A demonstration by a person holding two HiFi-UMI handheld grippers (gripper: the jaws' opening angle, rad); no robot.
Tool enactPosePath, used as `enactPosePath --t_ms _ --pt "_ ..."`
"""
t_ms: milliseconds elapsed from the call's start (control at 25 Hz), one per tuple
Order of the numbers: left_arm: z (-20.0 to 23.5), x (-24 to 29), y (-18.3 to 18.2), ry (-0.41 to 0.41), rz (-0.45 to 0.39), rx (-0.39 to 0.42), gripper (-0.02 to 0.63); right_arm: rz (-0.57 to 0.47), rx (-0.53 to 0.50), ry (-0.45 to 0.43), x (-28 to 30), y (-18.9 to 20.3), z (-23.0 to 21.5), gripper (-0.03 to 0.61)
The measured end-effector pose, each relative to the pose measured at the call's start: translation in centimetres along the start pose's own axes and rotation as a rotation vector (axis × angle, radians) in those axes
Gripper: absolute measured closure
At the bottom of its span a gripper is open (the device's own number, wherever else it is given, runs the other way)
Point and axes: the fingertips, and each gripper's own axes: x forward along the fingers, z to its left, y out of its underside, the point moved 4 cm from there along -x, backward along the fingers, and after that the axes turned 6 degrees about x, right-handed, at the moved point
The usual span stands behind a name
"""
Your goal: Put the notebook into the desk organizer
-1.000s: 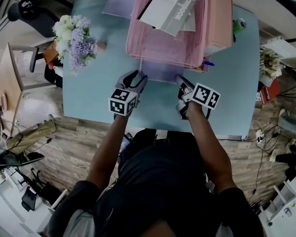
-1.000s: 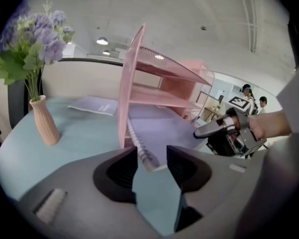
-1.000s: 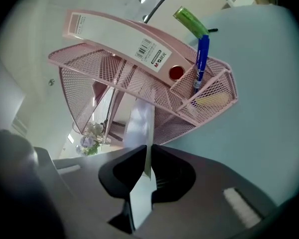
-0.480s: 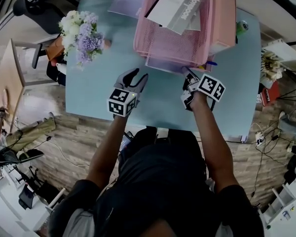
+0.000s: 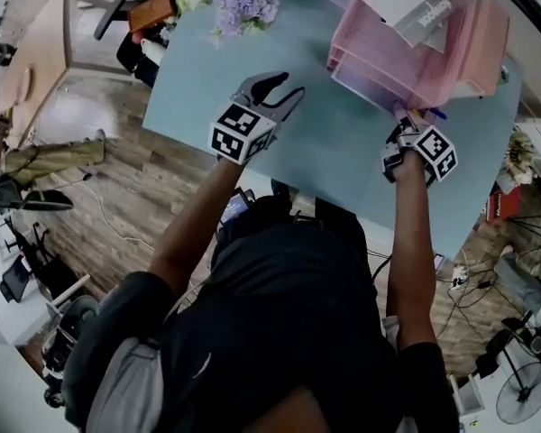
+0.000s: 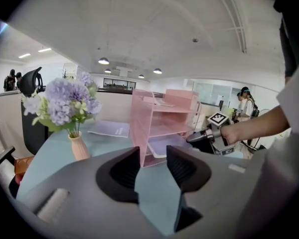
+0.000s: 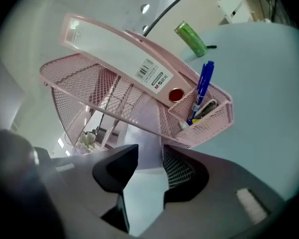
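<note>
**Release at the organizer's bottom tier**

Notebook (image 6: 164, 144), pale lavender, lies flat in the lowest tier of the pink mesh desk organizer (image 5: 421, 59), which stands at the upper right of the head view on the blue bench (image 5: 329, 142). Its near edge seems to stick out a little past the front of the tier.

The right tongs (image 7: 149, 157) sit just at that open front. They have just been opening and now stand apart, with the notebook's edge ahead of the tips and neither pad pressing on it. The left tongs (image 5: 283, 87) hang over the bench at centre frame, well apart from the organizer, half open and empty.

The step in hand looks like the let-go after the slide-in, so the task is nearly done. The next move probably calls for drawing the right tongs straight back, clear of the mesh and of the blue pen (image 7: 201, 91) in the side cup, without dragging the notebook out. A light push on the edge may be needed first.
</note>
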Motion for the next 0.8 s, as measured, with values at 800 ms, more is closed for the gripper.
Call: enactPosePath --t_ms 800 --pt "2.2 -17.9 -1.9 0.076 -0.131 -0.013 0.391 -0.152 -0.448 -0.248 -14.5 7.0 16.0 0.439"
